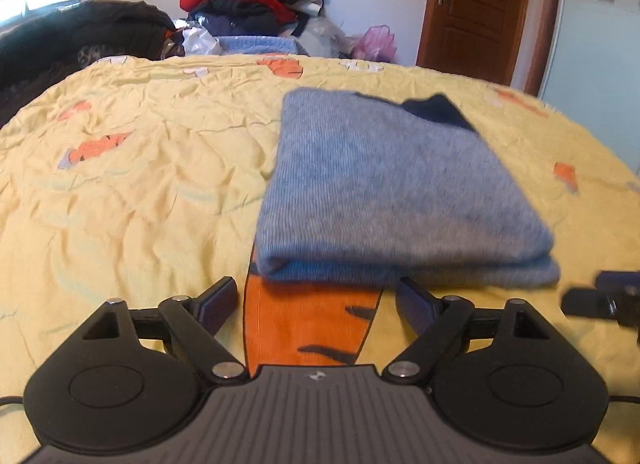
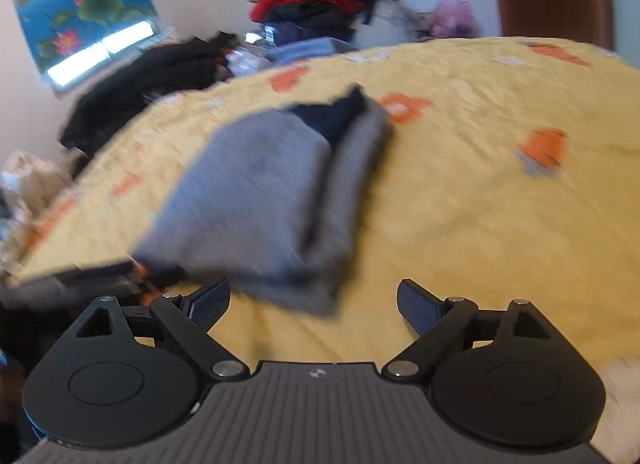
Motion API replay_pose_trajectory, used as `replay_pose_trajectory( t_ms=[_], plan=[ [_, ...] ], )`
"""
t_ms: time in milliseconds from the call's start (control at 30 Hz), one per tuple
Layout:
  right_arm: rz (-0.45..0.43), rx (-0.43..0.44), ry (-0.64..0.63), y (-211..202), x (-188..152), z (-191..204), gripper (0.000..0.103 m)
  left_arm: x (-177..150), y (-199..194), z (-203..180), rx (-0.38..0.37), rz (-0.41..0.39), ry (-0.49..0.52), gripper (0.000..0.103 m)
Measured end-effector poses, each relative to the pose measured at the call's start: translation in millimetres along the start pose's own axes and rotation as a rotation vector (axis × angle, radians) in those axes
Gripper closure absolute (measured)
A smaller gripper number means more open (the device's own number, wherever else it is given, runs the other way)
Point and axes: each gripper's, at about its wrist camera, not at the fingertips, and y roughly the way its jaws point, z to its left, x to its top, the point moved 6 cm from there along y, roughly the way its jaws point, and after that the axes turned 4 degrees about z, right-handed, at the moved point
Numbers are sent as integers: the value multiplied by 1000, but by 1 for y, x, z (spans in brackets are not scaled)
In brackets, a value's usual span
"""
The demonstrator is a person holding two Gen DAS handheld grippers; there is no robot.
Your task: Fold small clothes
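A folded grey knit garment point(image 1: 400, 191) with a navy collar lies mid-bed on the yellow quilt point(image 1: 140, 183). Left tongs point(image 1: 316, 300) and right tongs point(image 2: 314, 304) gape wide, empty. Only the blurred right view shows what seem stacked layers.

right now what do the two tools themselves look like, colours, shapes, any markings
Both look identical: the left tool and right tool are matte black, each with two round disc housings, angled linkage bars joined by silver pins, and triangular cut-outs. The fingers carry dark blue textured pads. Between the discs sits a ribbed dark grey body with a small pale logo. A thin black cable trails from the left tool's edges.
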Motion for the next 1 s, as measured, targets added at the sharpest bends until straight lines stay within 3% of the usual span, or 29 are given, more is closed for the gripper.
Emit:
replay_pose_trajectory(
  t_ms=[67, 167, 300, 400, 1000],
  plan=[
    [-40, -23, -45, 0, -10, 0, 9, 0, 0, -6, 8, 9, 22, 13],
    [-13, -89, -94, 12, -10, 10, 0, -2, 2, -12, 27, 29, 36, 7],
    [-15, -188, -136, 29, -6, 23, 0, -3, 5, -11, 52, 38, 23, 0],
    [-43, -228, -95, 32, -5, 25, 0, -3, 5, -9, 55, 38, 16, 0],
    [-28, -268, -49, 33, -5, 27, 0, -4, 4, -11, 84, 51, -16, 0]
  ],
)
